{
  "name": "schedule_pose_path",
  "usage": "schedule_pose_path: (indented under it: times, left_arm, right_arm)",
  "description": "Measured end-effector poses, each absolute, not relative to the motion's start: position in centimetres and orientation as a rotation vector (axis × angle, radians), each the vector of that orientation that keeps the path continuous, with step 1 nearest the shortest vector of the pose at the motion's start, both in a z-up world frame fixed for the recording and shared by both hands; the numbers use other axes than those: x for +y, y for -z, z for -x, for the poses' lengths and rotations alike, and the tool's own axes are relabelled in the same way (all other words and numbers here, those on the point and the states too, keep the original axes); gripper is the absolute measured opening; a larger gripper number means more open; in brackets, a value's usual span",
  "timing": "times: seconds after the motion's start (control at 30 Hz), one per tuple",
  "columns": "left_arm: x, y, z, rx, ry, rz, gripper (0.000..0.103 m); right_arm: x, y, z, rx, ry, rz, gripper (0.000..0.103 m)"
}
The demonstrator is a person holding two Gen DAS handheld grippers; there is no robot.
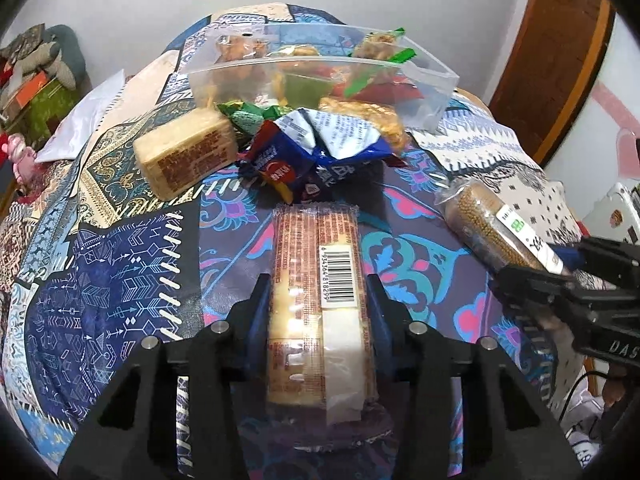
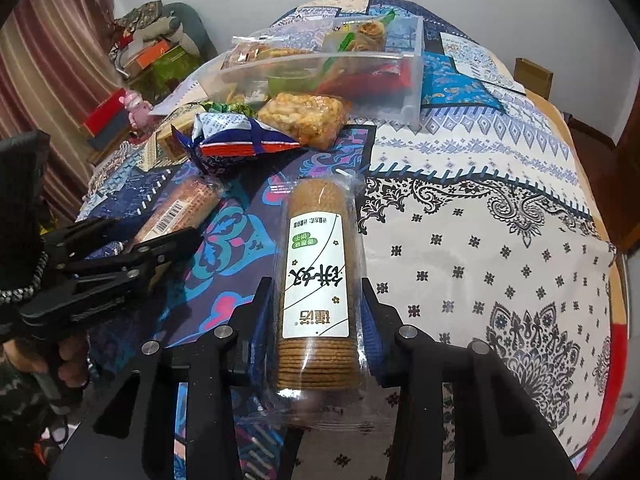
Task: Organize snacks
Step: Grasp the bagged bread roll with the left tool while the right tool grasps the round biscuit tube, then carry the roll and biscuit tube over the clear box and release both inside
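Note:
My left gripper [image 1: 318, 300] is shut on a long cracker pack with a barcode [image 1: 318, 280], its far end over the patterned cloth. My right gripper [image 2: 316, 304] is shut on a roll of round brown biscuits with a white label [image 2: 318, 272]. Each gripper shows in the other view: the right one [image 1: 560, 276] with its roll [image 1: 492, 224], the left one [image 2: 132, 248] with its pack [image 2: 176, 212]. A clear plastic bin [image 1: 424, 80] holding several snacks stands at the back of the table; it also shows in the right wrist view [image 2: 400, 80].
In front of the bin lie a blue-and-white snack bag [image 1: 332, 136], a wrapped wafer block [image 1: 188, 152], green candies [image 1: 248, 114] and a clear bag of puffed snacks [image 2: 308, 116]. The table [image 2: 500, 220] is covered with a patchwork cloth. Cluttered shelves [image 2: 148, 52] stand at the left.

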State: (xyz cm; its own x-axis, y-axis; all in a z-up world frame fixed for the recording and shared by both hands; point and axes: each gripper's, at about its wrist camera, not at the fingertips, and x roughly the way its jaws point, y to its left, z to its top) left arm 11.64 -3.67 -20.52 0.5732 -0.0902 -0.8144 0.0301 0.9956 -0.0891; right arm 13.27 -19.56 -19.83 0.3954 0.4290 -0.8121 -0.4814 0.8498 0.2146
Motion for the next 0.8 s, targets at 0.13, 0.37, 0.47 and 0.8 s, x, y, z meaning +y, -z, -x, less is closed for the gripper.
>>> schedule_pose_path:
  times: [0.13,0.37,0.47,0.8]
  left_arm:
    - [-2.9,20.0,-10.6,0.959,0.085,0.080,0.045]
    - [-1.5,17.2,-9.3,0.894,0.089,0.098,0.045]
    - [-0.9,15.5,-9.5,0.859,0.094,0.124,0.045]
    - [-0.7,11.3,-13.3,0.748,0.103,0.125,0.045]
  right_arm:
    - [-19.7,18.9,-12.9,0.990,-0.580,0.041,0.037]
    - [-19.6,16.8,-12.6,0.926,-0.591,0.003,0.036]
    - [-19.5,15.5,-12.6,0.889,-0.597,-0.006,0.036]
    - [-18.3,11.2,-15.0,0.758,-0.605,-0.026,0.037]
